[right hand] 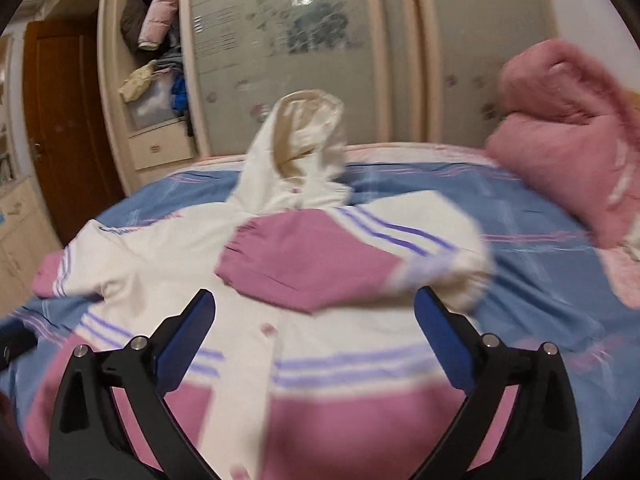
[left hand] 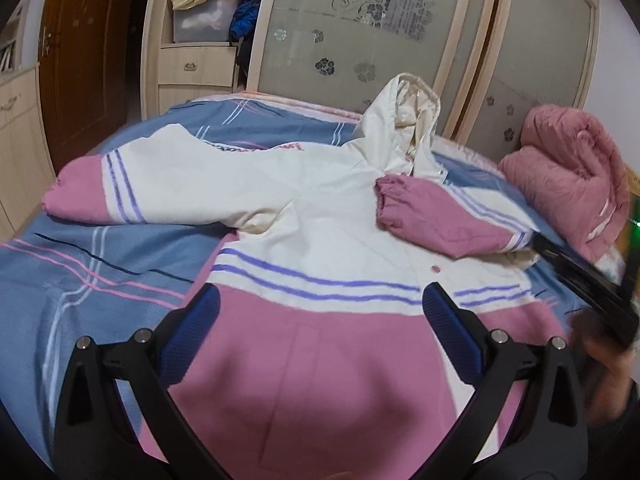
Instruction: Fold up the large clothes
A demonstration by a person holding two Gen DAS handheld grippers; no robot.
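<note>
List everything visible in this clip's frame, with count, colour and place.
hooded jacket: one, cream and pink with purple stripes, spread on the bed, one sleeve folded across the chest
bed sheet: one, blue with pink and white lines, under the jacket
quilt: one, pink, bundled at the bed's right side
wardrobe: one, beige, frosted floral doors, open shelf of clothes
door: one, brown, left
left gripper: open, above the hem
right gripper: open, above the jacket

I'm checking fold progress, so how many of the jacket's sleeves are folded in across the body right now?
1. The right-side sleeve lies folded across the jacket chest, pink cuff near the hood. The other sleeve is spread out on the bed.
</note>
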